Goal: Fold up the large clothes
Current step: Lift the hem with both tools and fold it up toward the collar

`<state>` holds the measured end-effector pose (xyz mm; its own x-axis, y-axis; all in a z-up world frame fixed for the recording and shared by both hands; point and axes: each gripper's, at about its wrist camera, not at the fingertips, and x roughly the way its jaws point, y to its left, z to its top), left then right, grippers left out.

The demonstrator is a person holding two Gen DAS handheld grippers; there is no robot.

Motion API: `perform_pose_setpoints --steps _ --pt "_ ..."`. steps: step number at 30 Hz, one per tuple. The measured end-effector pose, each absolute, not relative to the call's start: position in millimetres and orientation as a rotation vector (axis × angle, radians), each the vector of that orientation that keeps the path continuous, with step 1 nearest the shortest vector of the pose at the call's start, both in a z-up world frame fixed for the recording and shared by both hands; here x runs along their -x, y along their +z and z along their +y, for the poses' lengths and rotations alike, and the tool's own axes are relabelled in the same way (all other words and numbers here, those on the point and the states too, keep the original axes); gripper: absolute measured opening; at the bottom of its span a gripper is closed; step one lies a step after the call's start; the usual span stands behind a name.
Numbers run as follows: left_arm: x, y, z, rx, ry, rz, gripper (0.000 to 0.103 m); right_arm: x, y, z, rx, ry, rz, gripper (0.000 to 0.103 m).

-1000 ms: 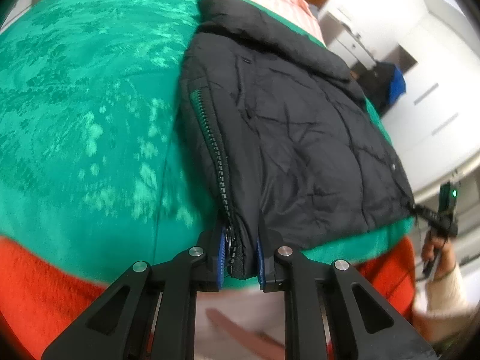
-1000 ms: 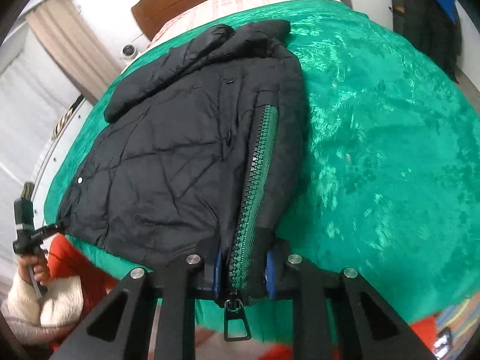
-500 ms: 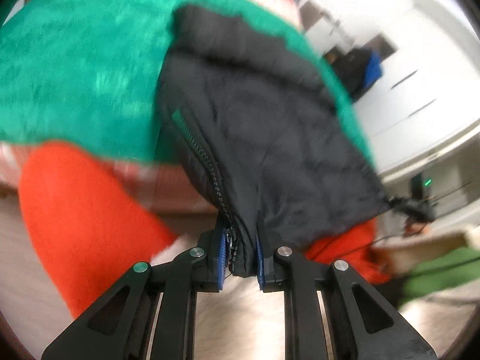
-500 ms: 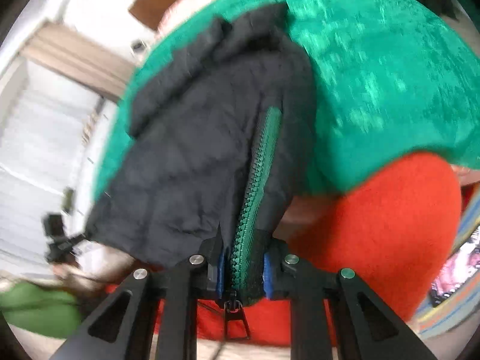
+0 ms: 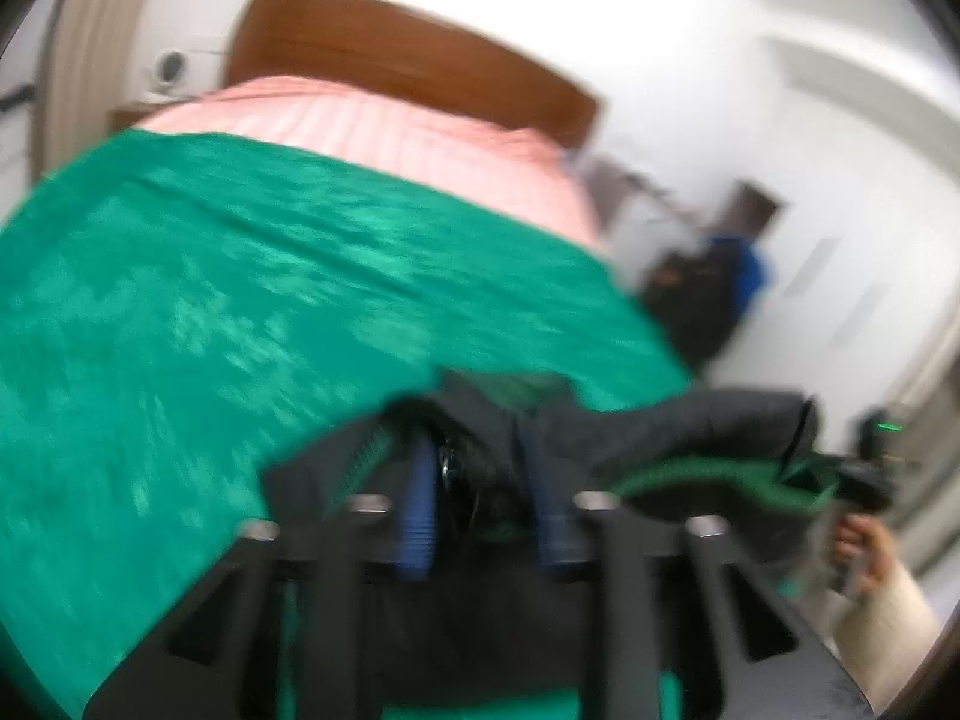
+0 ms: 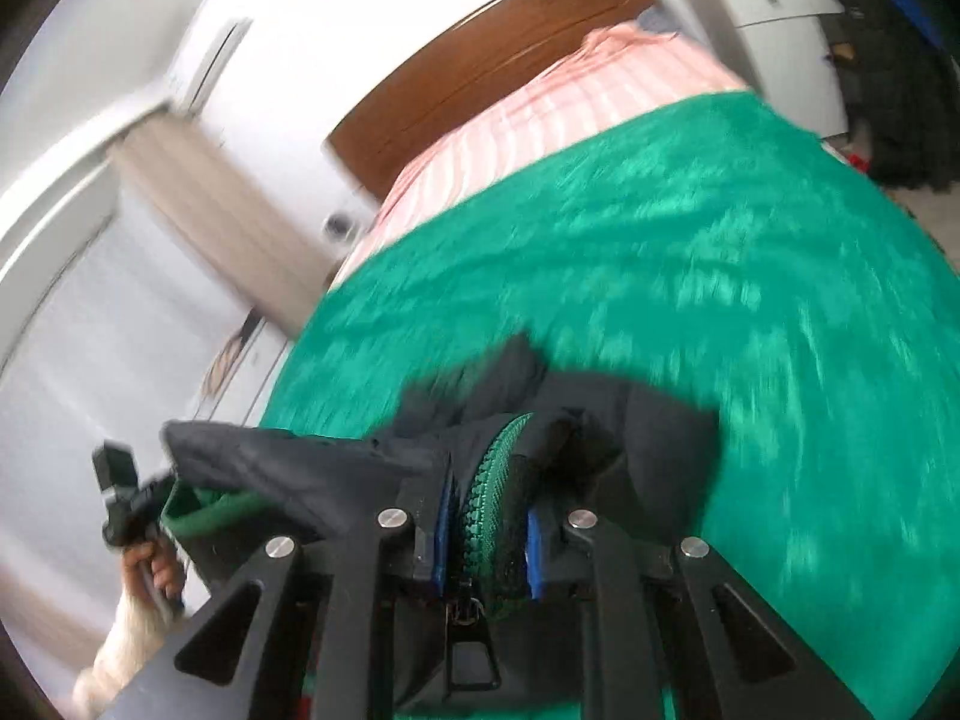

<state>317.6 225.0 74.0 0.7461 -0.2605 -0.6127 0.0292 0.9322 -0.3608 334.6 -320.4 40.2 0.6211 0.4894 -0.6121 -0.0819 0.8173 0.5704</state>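
Matt black jacket (image 6: 288,468); shiny, seemingly satin green bedspread (image 6: 720,276).

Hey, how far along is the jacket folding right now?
Done: both grippers have hold of the black jacket; the left gripper pinches one edge, the right gripper clamps the green zipper.
In hand: the jacket hangs bunched between them over the green bedspread.
Left: no neat fold shows yet; it needs laying down and folding flat.

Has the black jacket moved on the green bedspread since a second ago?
Yes. The jacket, clamped by both grippers, lay spread toward the headboard; its hem is now lifted and bunched above the green bedspread.
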Motion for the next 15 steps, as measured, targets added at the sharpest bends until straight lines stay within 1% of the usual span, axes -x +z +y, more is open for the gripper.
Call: perform_pose_setpoints --steps 1,2,3,4,7,9,15 --pt "-336.6 66.8 224.1 0.316 -0.086 0.732 0.091 -354.0 27.7 -321.4 -0.572 0.321 0.839 0.035" --pt "-352.6 59.8 225.1 0.307 -0.017 0.739 0.097 -361.6 20.0 -321.6 -0.585 0.309 0.844 0.064" --pt "-365.6 52.9 227.8 0.318 0.026 0.745 0.096 -372.6 8.9 -319.4 -0.582 0.278 0.839 0.081" --pt "-376.4 45.2 231.7 0.355 0.041 0.764 0.096 -375.4 3.0 -315.8 -0.538 0.211 0.813 0.102" --pt "-379.8 35.2 233.2 0.438 0.020 0.771 0.097 -368.5 -3.7 -301.9 -0.411 0.142 0.777 0.102" --pt "-372.5 36.3 222.8 0.425 -0.038 0.745 0.097 -364.2 -4.1 -282.0 -0.314 0.178 0.778 0.102" --pt "-382.0 22.2 139.5 0.185 -0.173 0.710 0.097 -372.6 -10.0 -198.8 -0.042 0.321 0.748 0.102"
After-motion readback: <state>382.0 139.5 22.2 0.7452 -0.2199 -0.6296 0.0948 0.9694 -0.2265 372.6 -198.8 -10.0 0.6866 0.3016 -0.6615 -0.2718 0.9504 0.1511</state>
